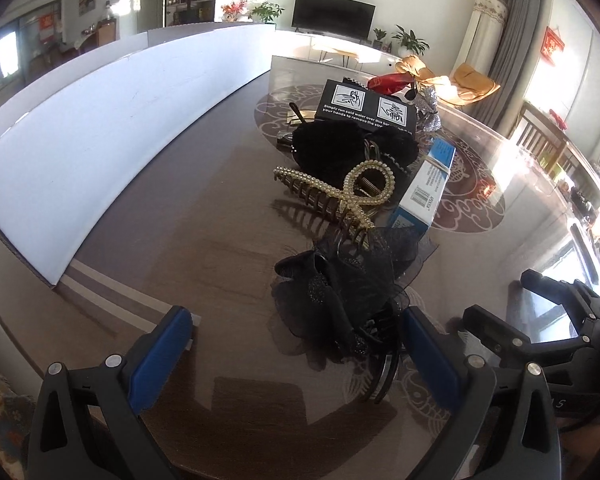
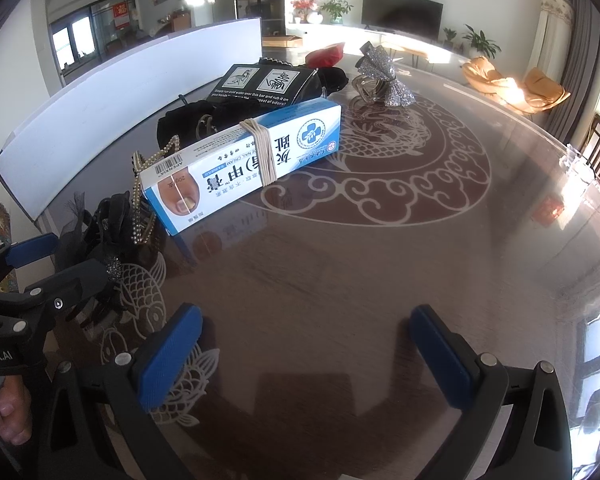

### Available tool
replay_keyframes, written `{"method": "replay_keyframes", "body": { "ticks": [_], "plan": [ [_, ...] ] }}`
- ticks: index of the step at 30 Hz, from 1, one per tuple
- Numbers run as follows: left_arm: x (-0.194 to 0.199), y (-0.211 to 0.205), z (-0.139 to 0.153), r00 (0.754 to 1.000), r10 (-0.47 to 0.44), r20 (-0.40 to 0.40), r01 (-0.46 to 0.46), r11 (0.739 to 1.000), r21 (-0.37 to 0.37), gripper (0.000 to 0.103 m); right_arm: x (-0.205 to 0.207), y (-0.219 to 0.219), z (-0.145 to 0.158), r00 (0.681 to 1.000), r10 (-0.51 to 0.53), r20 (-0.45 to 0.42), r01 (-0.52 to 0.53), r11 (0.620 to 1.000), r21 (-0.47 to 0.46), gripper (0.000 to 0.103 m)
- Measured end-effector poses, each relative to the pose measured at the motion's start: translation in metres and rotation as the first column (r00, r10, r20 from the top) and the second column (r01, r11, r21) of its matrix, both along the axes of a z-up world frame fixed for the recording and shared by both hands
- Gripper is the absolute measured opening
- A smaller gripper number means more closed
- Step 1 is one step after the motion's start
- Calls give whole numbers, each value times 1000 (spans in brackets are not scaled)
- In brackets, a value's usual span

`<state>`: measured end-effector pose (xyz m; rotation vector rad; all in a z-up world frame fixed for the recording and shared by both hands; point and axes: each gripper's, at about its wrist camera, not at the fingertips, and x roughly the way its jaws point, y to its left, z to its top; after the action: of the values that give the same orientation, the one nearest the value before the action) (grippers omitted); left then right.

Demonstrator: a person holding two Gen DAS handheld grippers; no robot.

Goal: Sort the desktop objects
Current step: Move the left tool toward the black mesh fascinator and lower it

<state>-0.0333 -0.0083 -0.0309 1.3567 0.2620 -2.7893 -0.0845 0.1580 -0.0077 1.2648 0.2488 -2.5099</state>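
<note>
A black lace bow hair claw (image 1: 340,300) lies on the glass table just ahead of my open left gripper (image 1: 296,338); its right finger (image 1: 428,352) is beside the claw. Behind it lie a gold pearl hair claw (image 1: 352,196), a blue-white nail cream box (image 1: 424,188) and a black box (image 1: 364,106). My right gripper (image 2: 306,346) is open and empty over bare glass. The cream box (image 2: 240,160), bound with rubber bands, lies ahead of it to the left. The lace claw (image 2: 104,220) and left gripper (image 2: 48,264) show at the left.
A white board (image 1: 100,128) stands along the table's left side. A black fuzzy hair piece (image 1: 324,148), a silver glitter bow (image 2: 384,76) and a red item (image 2: 326,54) lie further back. The table's glass edge (image 2: 580,168) curves at the right.
</note>
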Motion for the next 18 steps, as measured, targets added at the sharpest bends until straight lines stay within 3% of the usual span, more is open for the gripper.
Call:
{"method": "replay_keyframes", "body": {
  "ticks": [18],
  "plan": [
    [3,-35,-1,997,78,-2,-78,997,1,103,0,0,0,1000,0,0,0,1000,-1,103]
  ]
}}
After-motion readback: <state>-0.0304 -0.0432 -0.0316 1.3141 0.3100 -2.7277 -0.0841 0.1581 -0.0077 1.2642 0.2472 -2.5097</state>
